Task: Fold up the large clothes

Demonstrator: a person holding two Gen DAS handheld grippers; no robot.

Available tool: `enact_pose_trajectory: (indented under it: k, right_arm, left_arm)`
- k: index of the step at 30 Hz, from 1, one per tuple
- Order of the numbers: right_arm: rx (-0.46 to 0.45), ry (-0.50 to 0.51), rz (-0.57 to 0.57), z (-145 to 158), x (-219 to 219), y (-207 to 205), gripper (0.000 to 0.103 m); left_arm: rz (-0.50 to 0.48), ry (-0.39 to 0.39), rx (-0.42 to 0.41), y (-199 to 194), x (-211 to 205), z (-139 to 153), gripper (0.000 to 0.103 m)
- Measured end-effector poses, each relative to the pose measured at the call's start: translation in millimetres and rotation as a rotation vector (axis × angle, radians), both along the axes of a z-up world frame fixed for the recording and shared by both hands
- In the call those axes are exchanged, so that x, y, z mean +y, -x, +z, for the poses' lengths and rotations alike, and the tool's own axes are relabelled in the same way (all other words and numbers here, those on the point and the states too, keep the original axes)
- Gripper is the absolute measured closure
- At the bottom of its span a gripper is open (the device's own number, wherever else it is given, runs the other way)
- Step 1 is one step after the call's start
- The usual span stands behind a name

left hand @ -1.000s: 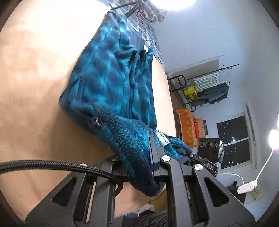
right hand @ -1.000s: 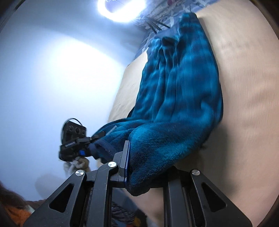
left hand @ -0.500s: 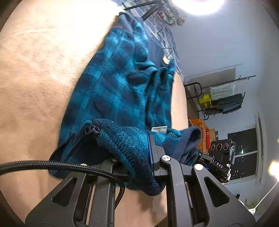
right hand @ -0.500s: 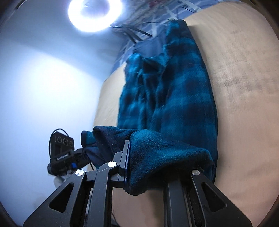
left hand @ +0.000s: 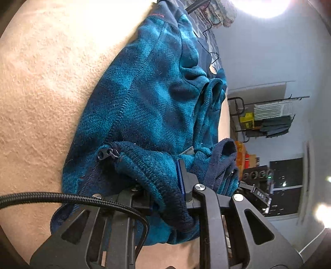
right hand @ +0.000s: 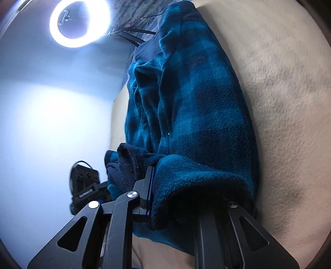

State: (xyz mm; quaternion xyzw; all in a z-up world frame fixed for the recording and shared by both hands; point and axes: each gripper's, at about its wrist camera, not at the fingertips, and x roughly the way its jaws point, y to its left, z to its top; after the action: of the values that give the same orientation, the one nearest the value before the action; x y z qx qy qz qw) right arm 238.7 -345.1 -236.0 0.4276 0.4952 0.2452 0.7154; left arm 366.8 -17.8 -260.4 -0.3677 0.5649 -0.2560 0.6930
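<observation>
A blue plaid fleece jacket point(left hand: 155, 99) lies lengthwise on the beige blanket point(left hand: 41, 82), with its near hem doubled over onto itself. My left gripper point(left hand: 161, 182) still clamps that hem beside the zipper pull point(left hand: 103, 154), and its jaws are opening. In the right wrist view the same jacket point(right hand: 196, 103) runs away from me. My right gripper point(right hand: 186, 190) grips the other corner of the hem, which drapes over and hides its right finger; its jaws are opening too. Each view shows the other gripper off to one side, the right one point(left hand: 254, 186) and the left one point(right hand: 86, 186).
A bright ring light point(right hand: 71, 22) stands beyond the far end, with dark cables and a patterned cloth point(left hand: 206, 12) below it. A clothes rack point(left hand: 273, 120), an orange item point(left hand: 241, 153) and a dark window point(left hand: 287, 182) lie off the blanket's right side.
Both grippers carried the hem forward and down over the jacket. The lifted part now rests folded on the layer below, and the cloth has gone slack.
</observation>
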Motion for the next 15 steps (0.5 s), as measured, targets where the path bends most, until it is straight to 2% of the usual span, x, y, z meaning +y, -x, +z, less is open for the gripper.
enact_pose_trajectory:
  k: [6, 7, 8, 10, 12, 13, 15]
  right_arm:
    - [0.033, -0.149, -0.001, -4, -17, 5, 0.076]
    - [0.027, -0.182, -0.003, -4, -20, 9, 0.063]
    - [0.014, -0.21, -0.013, -2, -24, 12, 0.036]
    - [-0.013, -0.243, -0.037, 4, -32, 18, 0.022]
    - [-0.033, -0.26, -0.057, 10, -42, 25, 0.022]
    - [-0.059, -0.234, -0.079, 17, -49, 32, 0.022]
    - [-0.12, -0.166, -0.089, 36, -51, 42, 0.02]
  left_arm:
    - [0.01, 0.084, 0.059, -2, 10, -4, 0.079]
    - [0.012, 0.097, 0.066, -2, 11, -4, 0.078]
    - [0.013, 0.112, 0.071, -3, 13, -4, 0.075]
    - [0.017, 0.13, 0.086, -5, 15, -5, 0.074]
    - [0.025, 0.163, 0.104, -6, 21, -5, 0.066]
    - [0.033, 0.19, 0.107, -6, 24, -5, 0.063]
    - [0.045, 0.226, 0.099, -7, 30, -3, 0.049]
